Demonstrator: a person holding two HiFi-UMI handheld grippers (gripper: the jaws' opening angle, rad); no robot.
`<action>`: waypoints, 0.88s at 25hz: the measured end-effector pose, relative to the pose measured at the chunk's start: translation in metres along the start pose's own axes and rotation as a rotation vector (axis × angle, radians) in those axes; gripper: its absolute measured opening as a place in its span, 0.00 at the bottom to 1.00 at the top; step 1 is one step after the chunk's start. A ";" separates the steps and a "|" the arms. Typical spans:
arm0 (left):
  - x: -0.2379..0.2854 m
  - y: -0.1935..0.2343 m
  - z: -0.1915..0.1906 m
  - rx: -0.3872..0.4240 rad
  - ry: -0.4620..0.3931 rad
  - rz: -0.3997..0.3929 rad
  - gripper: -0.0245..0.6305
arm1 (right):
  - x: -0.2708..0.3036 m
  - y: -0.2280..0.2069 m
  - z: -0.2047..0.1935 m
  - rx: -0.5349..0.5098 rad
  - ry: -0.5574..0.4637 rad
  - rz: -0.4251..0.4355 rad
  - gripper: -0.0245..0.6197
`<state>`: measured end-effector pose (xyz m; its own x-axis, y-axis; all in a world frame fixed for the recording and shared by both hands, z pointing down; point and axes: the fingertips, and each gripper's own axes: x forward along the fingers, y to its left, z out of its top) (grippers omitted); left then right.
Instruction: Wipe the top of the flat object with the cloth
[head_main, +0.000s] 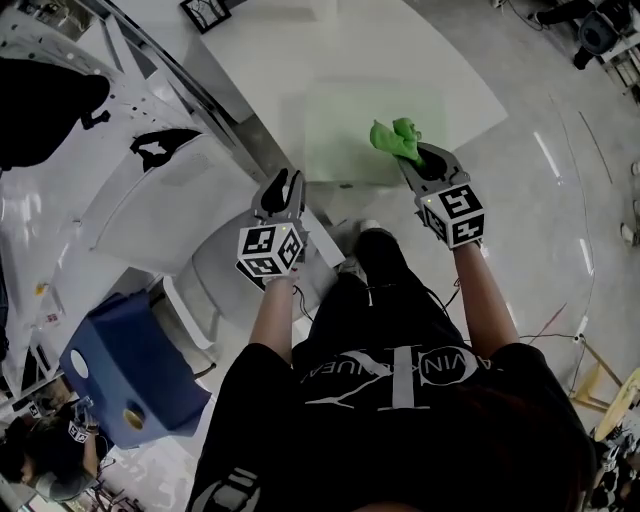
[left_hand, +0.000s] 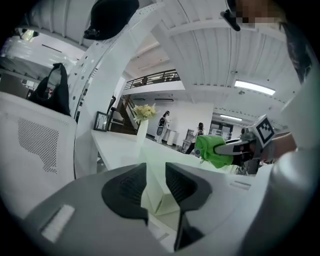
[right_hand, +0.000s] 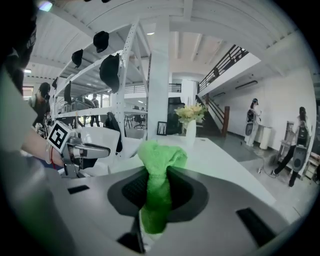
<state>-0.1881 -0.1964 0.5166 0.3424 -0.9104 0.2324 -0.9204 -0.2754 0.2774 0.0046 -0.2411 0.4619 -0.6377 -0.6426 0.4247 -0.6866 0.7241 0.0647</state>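
Head view first: the pale green flat object (head_main: 340, 140) lies on the white bench (head_main: 300, 60), right in front of us. Our right gripper (head_main: 418, 156) is over its near right part with the green cloth (head_main: 396, 138) bunched up at the tip. Our left gripper (head_main: 282, 185) sits at the near left corner, by the bench edge.

Left gripper view: the 2 jaws stand apart and aren't pinching anything. A pale corner shows through the gap, but we can't tell if it's actually between the pads or just past them. Off to the right, the cloth looks like it's hanging a bit above the sheet, not pressed down yet. There's a vase of flowers (left_hand: 141, 125) further back.

Right gripper view: jaws clamped on the cloth, with a wad sticking out in front and a tail hanging below.

So we reckon the wipe hasn't really started. Our tips: get that front wad flat on the surface before dragging, keep the clamp firm so it doesn't slip out, and pin the near corner with the left so the sheet doesn't skate. Then go in overlapping passes, edge to edge.
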 end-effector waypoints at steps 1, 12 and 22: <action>0.006 0.001 -0.001 -0.012 0.008 0.000 0.21 | 0.009 -0.003 0.002 -0.009 0.004 0.010 0.14; 0.033 0.016 -0.007 -0.069 0.078 0.040 0.23 | 0.107 -0.002 0.027 -0.137 0.090 0.196 0.14; 0.040 0.011 -0.022 -0.100 0.151 0.008 0.21 | 0.190 0.014 0.038 -0.236 0.211 0.271 0.14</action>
<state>-0.1803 -0.2291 0.5490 0.3663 -0.8535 0.3707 -0.9026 -0.2289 0.3646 -0.1395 -0.3628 0.5096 -0.6819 -0.3727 0.6293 -0.3889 0.9135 0.1196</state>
